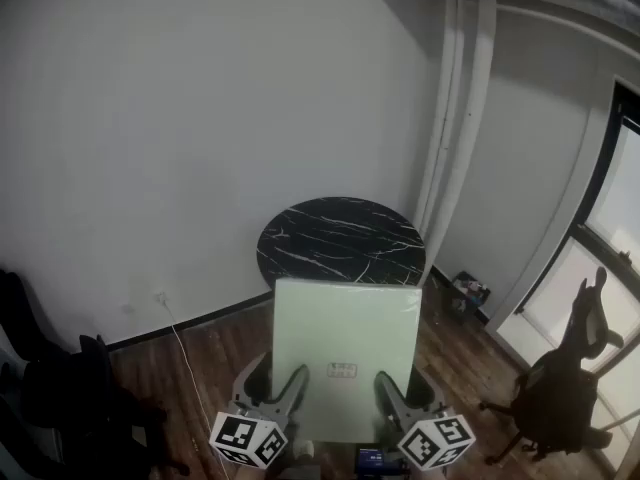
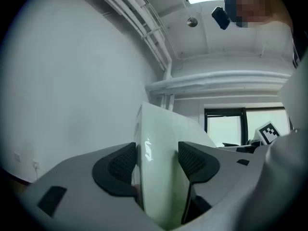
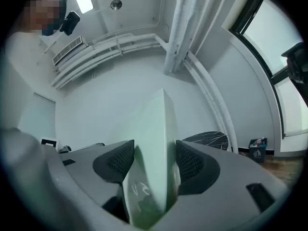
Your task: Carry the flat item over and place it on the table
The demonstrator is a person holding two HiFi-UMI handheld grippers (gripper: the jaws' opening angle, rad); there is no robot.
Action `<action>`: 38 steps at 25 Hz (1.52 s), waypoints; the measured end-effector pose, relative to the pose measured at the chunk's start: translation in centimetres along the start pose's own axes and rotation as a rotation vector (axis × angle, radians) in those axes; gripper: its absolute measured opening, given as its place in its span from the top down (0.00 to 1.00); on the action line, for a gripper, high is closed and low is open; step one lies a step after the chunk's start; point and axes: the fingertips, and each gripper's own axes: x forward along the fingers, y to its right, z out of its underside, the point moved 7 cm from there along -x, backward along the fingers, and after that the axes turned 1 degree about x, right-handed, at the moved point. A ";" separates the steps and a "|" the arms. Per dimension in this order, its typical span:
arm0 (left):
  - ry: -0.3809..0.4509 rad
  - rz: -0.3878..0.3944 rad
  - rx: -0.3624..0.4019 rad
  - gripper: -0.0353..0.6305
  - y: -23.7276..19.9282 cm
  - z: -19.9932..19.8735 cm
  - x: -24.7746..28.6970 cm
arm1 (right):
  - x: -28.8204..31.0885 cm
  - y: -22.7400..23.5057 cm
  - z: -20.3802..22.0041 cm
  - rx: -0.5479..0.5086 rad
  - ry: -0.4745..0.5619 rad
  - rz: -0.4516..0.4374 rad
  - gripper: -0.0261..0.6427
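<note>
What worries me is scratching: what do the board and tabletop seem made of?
Board: pale green, smooth, glossy with bright glints; probably plastic or coated sheet. Tabletop: black with white veins, so marble or a marble-print surface; can't tell which.

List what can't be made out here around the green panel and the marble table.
1. Label on the green panel: print too small to read, head view.
2. Marble table: its base is hidden behind the panel, head view.
3. Panel's bottom edge: lost deep inside the left gripper and right gripper, in their own views.
4. Dark shapes at the left edge: too dim to identify, head view.
</note>
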 end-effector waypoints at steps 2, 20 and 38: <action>0.006 -0.004 -0.002 0.52 0.5 -0.2 0.4 | 0.2 0.5 -0.5 0.002 -0.005 -0.012 0.61; 0.020 0.017 -0.002 0.52 2.3 -0.2 2.0 | -0.6 2.5 -1.8 0.004 0.014 -0.004 0.61; 0.017 0.058 -0.053 0.53 -8.6 1.8 18.7 | 16.5 9.3 -2.7 -0.018 0.008 0.060 0.61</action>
